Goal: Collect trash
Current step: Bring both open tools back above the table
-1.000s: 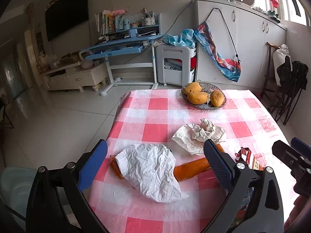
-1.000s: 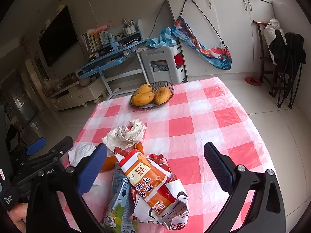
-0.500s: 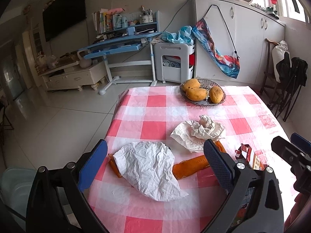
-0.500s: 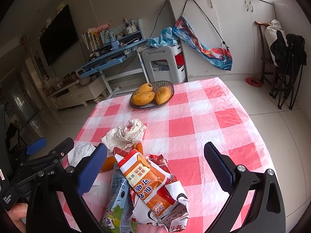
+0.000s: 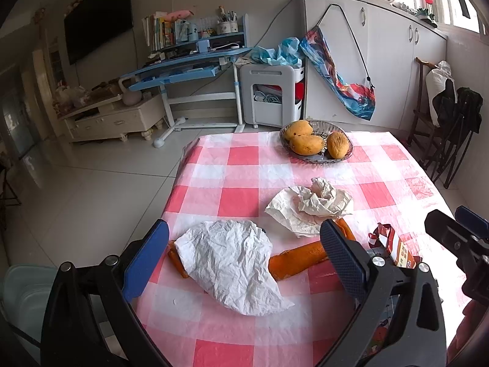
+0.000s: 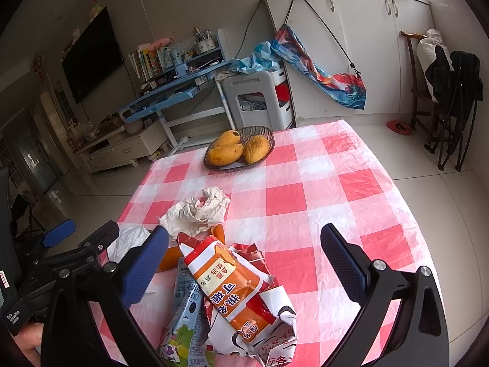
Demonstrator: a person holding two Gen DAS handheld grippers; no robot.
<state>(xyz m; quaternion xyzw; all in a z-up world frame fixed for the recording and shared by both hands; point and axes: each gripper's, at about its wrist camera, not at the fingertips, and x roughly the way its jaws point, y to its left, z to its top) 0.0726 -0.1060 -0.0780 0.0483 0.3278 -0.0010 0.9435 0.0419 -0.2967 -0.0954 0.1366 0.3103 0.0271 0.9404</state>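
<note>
white crumpled paper (image 5: 235,263) lies under the open left gripper (image 5: 244,263); right gripper (image 6: 244,263) open above wrappers (image 6: 238,293).

Crinkled white paper (image 5: 235,266) on glossy plastic tablecloth (image 5: 238,168).
</note>
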